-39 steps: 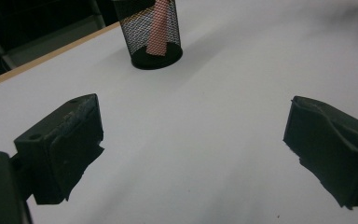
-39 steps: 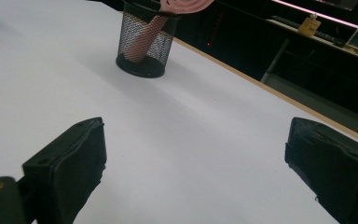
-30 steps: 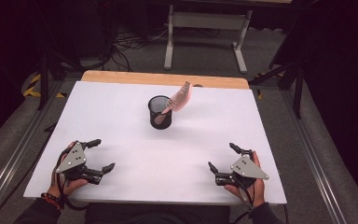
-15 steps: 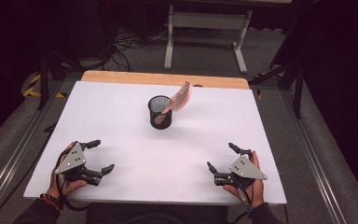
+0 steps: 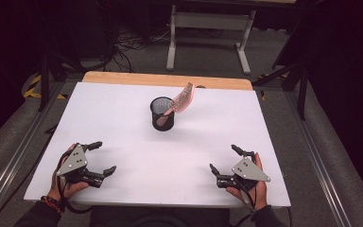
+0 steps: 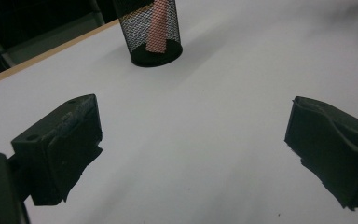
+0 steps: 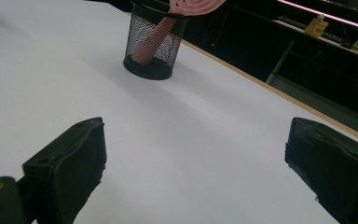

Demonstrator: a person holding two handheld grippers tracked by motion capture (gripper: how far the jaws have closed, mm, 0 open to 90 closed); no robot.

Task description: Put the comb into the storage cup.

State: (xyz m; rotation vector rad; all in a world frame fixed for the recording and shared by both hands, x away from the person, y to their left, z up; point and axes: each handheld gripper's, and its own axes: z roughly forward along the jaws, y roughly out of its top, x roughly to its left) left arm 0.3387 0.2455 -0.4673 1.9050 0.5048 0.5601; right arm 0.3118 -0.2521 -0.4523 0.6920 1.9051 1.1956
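A black mesh cup stands upright near the middle back of the white table. A pink comb leans out of it toward the right. The cup is ahead of my left jaws, with the comb's pink handle seen through the mesh. It stands ahead and left in the right gripper view, cup and comb. My left gripper rests open at the front left, nothing between its jaws. At the front right my right gripper is open and holds nothing.
A wooden strip runs along the table's far edge. Beyond it stand a grey metal frame and cables on the floor. Rails flank the table on both sides. A shelf with small items is in the dark behind.
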